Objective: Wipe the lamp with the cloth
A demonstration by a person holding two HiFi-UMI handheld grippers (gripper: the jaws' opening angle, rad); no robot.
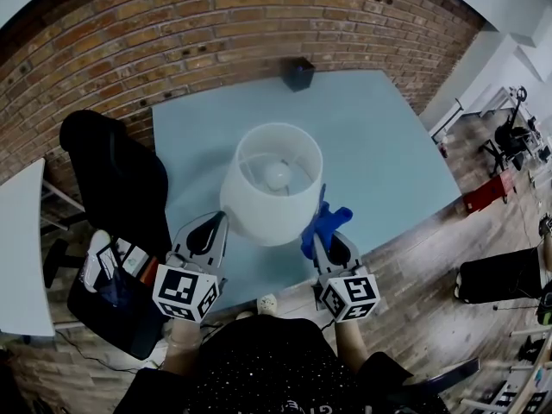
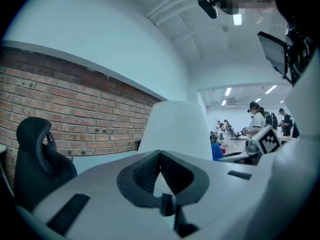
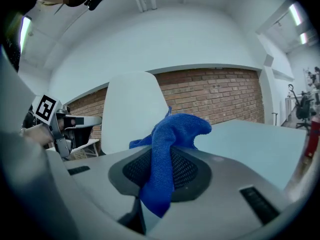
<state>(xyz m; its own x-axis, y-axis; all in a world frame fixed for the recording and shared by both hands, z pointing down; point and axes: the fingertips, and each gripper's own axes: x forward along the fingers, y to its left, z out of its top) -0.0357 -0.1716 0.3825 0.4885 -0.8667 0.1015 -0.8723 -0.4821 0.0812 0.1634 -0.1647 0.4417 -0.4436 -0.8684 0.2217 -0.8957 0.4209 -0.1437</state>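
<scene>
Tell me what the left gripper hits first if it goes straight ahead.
The white shade of the lamp, dead ahead of the left gripper, which is shut and empty. It looks close, though depth is unclear.

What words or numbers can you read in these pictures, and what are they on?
No words or numbers can be read anywhere.
Left marker cube: only black-and-white square patterns, no letters.
Right marker cube: the same kind of patterns, no letters.
Shirt: pale print at the bottom edge of the head view, too small and cut off to read.
Lamp and cloth: no print shows.
</scene>
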